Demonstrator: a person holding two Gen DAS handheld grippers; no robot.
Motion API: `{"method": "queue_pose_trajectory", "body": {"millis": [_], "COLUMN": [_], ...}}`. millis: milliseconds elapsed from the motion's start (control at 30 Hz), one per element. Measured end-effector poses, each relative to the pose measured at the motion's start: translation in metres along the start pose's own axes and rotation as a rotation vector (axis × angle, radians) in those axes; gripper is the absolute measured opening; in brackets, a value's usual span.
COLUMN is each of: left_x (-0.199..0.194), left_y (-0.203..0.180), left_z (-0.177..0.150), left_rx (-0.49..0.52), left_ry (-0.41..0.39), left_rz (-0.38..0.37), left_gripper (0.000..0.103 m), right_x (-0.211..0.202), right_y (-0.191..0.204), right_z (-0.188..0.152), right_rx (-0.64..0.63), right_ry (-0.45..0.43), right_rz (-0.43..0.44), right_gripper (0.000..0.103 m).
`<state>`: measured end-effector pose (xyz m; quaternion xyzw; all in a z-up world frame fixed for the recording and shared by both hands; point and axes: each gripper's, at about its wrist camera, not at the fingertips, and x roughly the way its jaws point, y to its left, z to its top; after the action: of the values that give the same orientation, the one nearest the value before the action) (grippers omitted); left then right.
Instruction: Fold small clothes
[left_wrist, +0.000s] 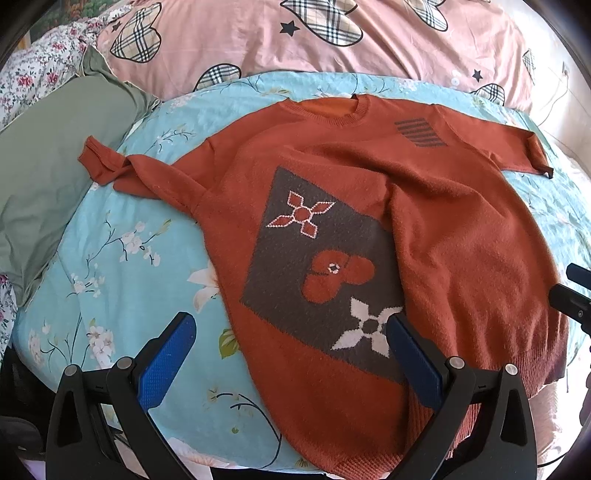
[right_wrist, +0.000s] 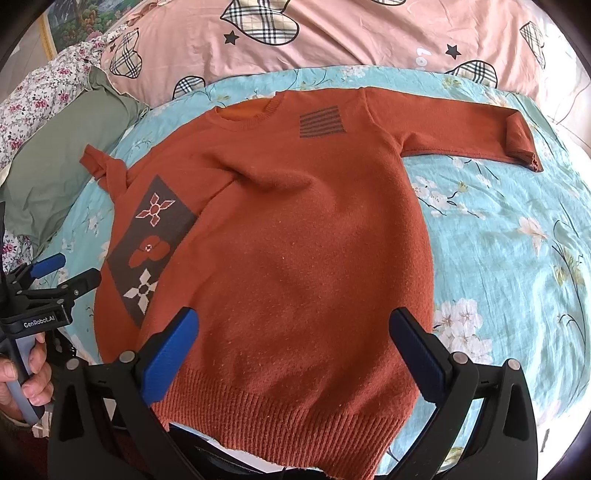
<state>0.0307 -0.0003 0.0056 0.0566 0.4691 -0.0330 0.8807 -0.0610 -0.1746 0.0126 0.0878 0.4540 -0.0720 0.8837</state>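
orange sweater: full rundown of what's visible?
The orange sweater is a fuzzy knit lying front-up, spread on the blue floral sheet. It has a ribbed crew neck and hem, a grey striped chest patch and a grey panel with three flower motifs. One sleeve lies straight; the other is twisted, its cuff on the green pillow. Both grippers hover open, not gripping.

One sweater (right_wrist: 295, 229), one green pillow (left_wrist: 48, 162) — two claws (left_wrist: 291, 350) (right_wrist: 295, 347)

Sweater (right_wrist: 295, 236) flat on floral sheet (right_wrist: 517, 236), collar at 12 o'clock, hem at 6. Sleeves out to 9 and 2 o'clock (the 9 o'clock one twisted). Pillow (right_wrist: 55, 162) at 10 o'clock; quilt (right_wrist: 351, 40) behind, 12 o'clock.
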Motion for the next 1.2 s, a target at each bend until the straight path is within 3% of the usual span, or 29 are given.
{"method": "queue_pose_trajectory", "body": {"millis": [67,867,1000,1200], "left_x": [0.001,0.026,0.030,0.042], "left_y": [0.000,-0.010,-0.012,-0.016], "left_z": [0.001,0.022,0.028,0.036], "left_rx": [0.002,0.017,0.021,0.030], "left_ry": [0.005,0.037,0.030,0.047], "left_rz": [0.003,0.012,0.008,0.008], "left_gripper": [0.103,0.103,0.103,0.103], "right_x": [0.002,0.009,-0.003,-0.026], "right_y": [0.001,-0.023,-0.060,-0.159], "right_z": [-0.001,0.017,0.035,0.079], "right_rx": [-0.017,-0.005,0.058,0.235], "right_ry": [0.014,-0.043,-0.101,-0.266], "right_rz": [-0.028,-0.022,-0.056,-0.155], "right_gripper": [0.103,0.103,0.102,0.099]}}
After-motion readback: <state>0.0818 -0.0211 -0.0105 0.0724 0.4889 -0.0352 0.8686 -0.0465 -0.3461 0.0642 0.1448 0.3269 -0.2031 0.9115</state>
